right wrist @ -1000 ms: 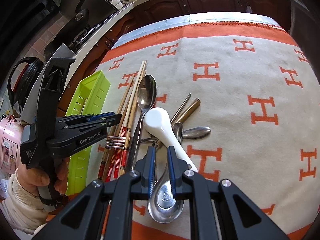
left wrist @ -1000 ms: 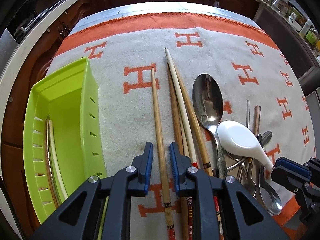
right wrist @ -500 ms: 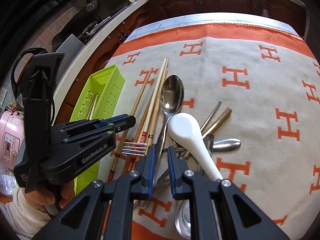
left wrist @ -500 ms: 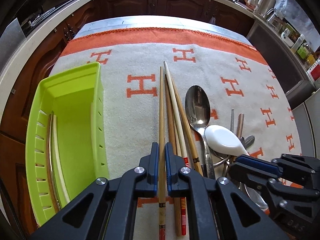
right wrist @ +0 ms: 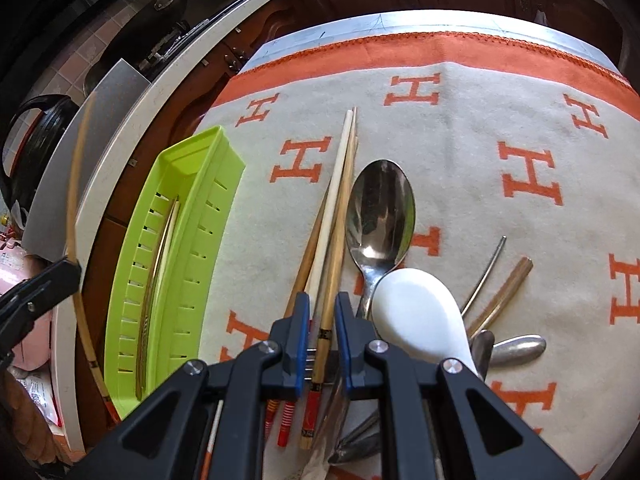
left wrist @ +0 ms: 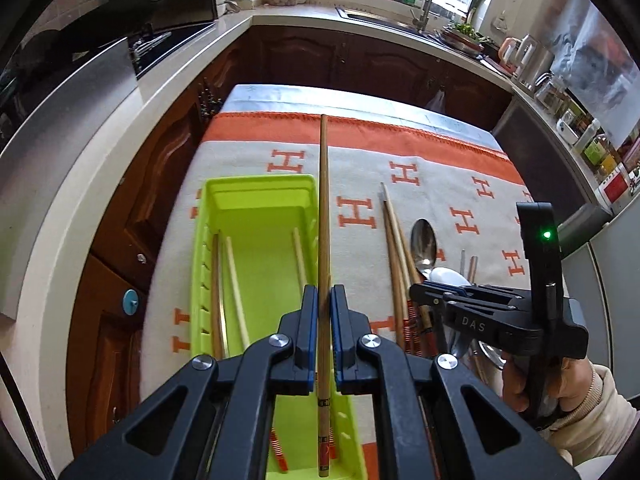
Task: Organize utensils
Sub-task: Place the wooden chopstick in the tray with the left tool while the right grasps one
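1 tray (left wrist: 256,188), 1 white spoon (right wrist: 420,312)

the cloth (left wrist: 440,168) on the table carries many big orange letters "h" all over its pale field. on the side of the right gripper (left wrist: 424,300), seen from the left wrist, stand the pale letters "das".

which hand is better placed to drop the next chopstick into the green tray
Left. Its tool is already shut on a chopstick above the green tray; the right tool is over the pile.
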A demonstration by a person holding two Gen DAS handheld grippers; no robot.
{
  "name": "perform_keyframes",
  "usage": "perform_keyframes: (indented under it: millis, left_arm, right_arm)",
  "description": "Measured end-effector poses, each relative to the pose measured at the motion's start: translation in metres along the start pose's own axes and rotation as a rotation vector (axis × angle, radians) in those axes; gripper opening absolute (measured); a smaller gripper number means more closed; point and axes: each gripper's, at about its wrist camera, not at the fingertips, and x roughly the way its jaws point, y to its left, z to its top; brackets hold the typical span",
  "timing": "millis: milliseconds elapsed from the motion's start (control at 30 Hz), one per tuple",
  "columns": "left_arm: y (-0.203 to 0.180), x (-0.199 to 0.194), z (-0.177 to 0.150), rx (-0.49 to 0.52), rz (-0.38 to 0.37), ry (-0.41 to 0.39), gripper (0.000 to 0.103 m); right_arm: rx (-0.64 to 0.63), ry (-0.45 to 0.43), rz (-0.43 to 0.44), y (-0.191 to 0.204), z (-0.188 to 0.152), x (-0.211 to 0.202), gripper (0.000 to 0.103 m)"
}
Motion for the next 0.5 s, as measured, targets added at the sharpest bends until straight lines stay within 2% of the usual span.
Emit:
perform_keyframes:
  millis: [133, 200, 433, 500]
  left_arm:
    - [0.026, 0.009, -0.009, -0.038, 0.048, 0.021, 0.004]
    - [0.033, 0.016, -0.014, -0.045, 0.066, 0.034, 0.004]
    - [0.043, 0.043, -0.033, -0.054, 0.064, 0.087, 0.004]
    - [0.043, 0.045, -0.036, -0.057, 0.065, 0.087, 0.008]
  right_arm:
    - [0.016, -0.004, -0.011, 0.002, 0.0, 0.006, 0.013]
    - [0.032, -0.005, -0.013, 0.001, 0.001, 0.006, 0.01]
    - [0.074, -0.019, 0.0, -0.001, -0.002, 0.001, 0.007]
    - [0.083, -0.029, 0.004, -0.002, -0.004, -0.005, 0.007]
